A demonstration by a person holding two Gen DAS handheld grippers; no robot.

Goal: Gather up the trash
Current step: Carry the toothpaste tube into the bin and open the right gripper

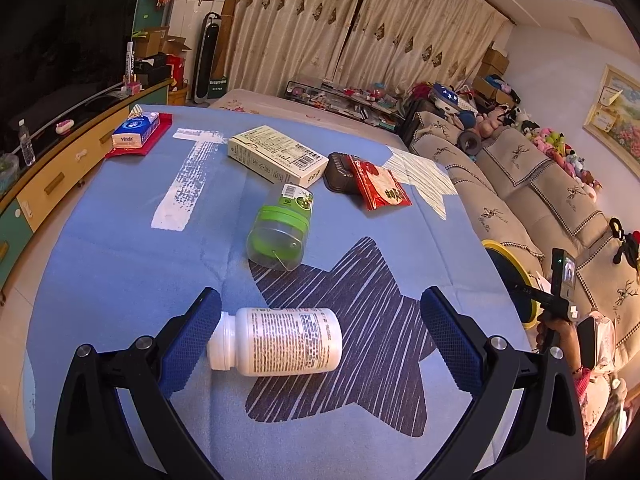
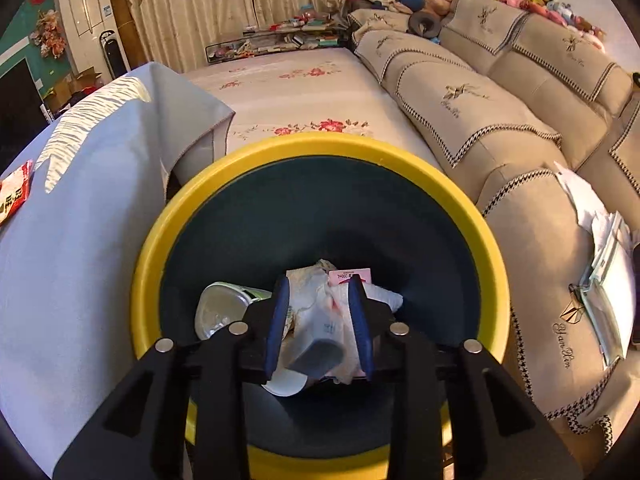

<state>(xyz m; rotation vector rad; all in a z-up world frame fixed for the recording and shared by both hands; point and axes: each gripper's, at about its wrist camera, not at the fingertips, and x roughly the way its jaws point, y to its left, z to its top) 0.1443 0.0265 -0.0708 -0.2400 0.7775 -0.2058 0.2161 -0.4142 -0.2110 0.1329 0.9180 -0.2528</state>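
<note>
Task partly done: a white pill bottle [image 1: 276, 342], green-lidded jar [image 1: 280, 228], carton [image 1: 276, 154] and red wrapper [image 1: 380, 186] remain on the bench [image 1: 120, 260]. The left hand-held gripper [image 1: 320, 332] straddles the pill bottle, spread wide. The right hand-held gripper [image 2: 318, 320], clenched on crumpled packaging [image 2: 320, 320], hovers over the yellow-rimmed bin [image 2: 320, 148].

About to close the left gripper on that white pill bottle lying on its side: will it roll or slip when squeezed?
Lying sideways, the white pill bottle is round, so it could roll on the blue cloth. The open left gripper lines up end to end, cap against one pad, and may pinch it skew. Its label looks glossy, perhaps slippery.
</note>
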